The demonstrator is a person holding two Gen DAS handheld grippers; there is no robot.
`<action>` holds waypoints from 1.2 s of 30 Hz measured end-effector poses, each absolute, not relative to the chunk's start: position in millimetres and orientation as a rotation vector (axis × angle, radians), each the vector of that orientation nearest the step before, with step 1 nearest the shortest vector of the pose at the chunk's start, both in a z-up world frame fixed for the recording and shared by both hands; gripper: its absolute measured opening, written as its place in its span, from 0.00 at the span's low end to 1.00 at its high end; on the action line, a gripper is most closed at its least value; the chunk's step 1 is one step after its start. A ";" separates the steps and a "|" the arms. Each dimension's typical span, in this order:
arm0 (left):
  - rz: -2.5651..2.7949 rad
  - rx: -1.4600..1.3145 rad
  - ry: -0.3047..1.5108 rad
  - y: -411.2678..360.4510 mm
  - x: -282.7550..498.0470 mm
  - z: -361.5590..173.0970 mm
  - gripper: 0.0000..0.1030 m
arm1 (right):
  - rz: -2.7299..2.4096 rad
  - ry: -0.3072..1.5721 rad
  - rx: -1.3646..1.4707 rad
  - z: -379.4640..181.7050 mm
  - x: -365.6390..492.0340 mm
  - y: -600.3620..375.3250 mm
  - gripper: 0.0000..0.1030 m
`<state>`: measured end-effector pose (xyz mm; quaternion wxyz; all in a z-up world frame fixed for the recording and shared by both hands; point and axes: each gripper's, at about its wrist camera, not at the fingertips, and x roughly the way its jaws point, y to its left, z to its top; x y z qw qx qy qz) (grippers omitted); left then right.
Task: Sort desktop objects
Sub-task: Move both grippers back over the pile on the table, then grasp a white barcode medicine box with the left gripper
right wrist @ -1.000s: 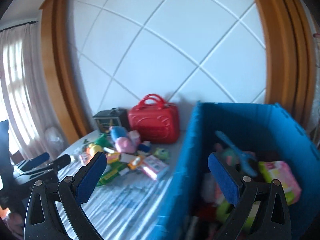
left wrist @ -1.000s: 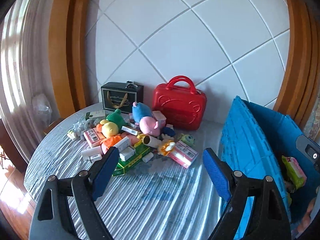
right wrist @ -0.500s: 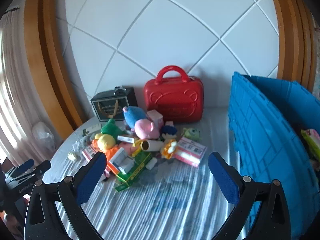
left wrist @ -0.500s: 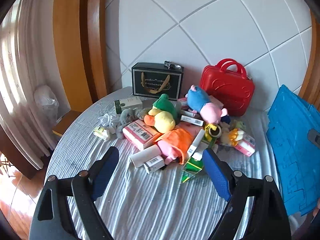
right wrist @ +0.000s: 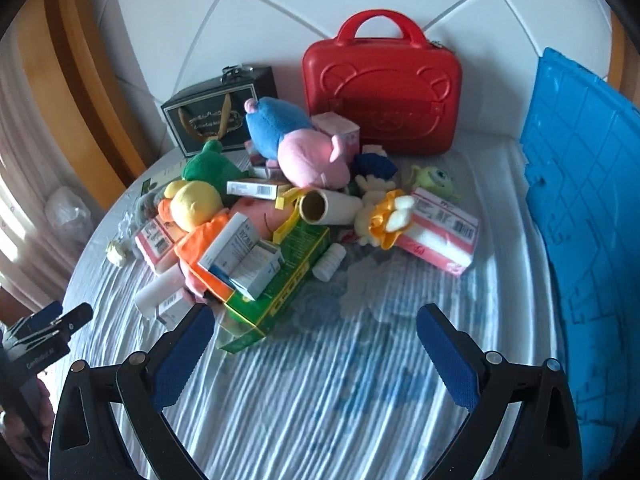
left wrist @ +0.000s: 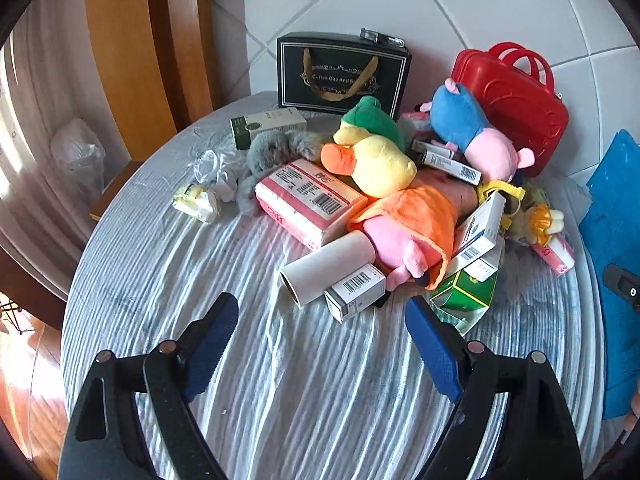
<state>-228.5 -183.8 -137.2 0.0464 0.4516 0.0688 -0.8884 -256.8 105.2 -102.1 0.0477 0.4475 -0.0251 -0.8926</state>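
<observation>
Both jaws apart and empty, the right gripper's (right wrist: 316,344) closing, the left gripper (left wrist: 320,344) nears the table's heap, where gripping the white tube (left wrist: 326,266) could tumble the small box (left wrist: 354,292) leaning against it.

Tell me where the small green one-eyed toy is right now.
Only the right wrist view shows it: the one-eyed toy sits on the table's right side, in front of the red case and just behind the pink pack.
</observation>
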 end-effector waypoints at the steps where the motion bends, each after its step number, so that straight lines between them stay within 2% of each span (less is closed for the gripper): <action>1: -2.710 1.397 0.215 -180.5 -232.7 -144.0 0.81 | -2.708 -0.064 1.377 -108.8 -262.8 103.0 0.85; 2: -2.709 1.423 0.215 -177.2 -237.7 -150.6 0.81 | -2.694 -0.063 1.389 -112.6 -267.9 101.3 0.79; 9: -2.682 1.554 0.178 -157.7 -270.7 -196.4 0.80 | -2.574 -0.035 1.442 -148.3 -295.6 92.7 0.72; 11: -2.665 1.596 0.172 -156.5 -278.1 -210.2 0.80 | -2.548 -0.015 1.454 -157.9 -302.2 86.9 0.60; 13: -2.662 1.632 0.171 -155.2 -285.4 -221.0 0.80 | -2.519 -0.010 1.470 -168.3 -308.7 80.7 0.56; 22: -2.650 1.630 0.011 -153.7 -313.6 -236.9 0.80 | -2.451 -0.071 1.514 -193.6 -338.3 60.9 0.56; 28: -2.654 1.727 0.101 -150.2 -308.2 -239.3 0.80 | -2.438 -0.054 1.524 -199.2 -343.6 44.8 0.59; 31: -2.623 1.754 0.081 -147.2 -320.7 -248.6 0.76 | -2.446 -0.031 1.546 -204.2 -349.2 41.1 0.59; 32: -2.613 1.783 0.111 -147.8 -325.0 -252.9 0.73 | -2.453 -0.025 1.553 -205.8 -351.0 40.9 0.59; 33: -2.603 1.800 0.128 -148.4 -327.3 -256.4 0.64 | -2.464 -0.022 1.560 -207.5 -352.5 40.7 0.59; 36: -2.612 1.783 0.111 -145.7 -326.5 -256.2 0.59 | -2.484 -0.002 1.567 -210.5 -355.7 39.7 0.59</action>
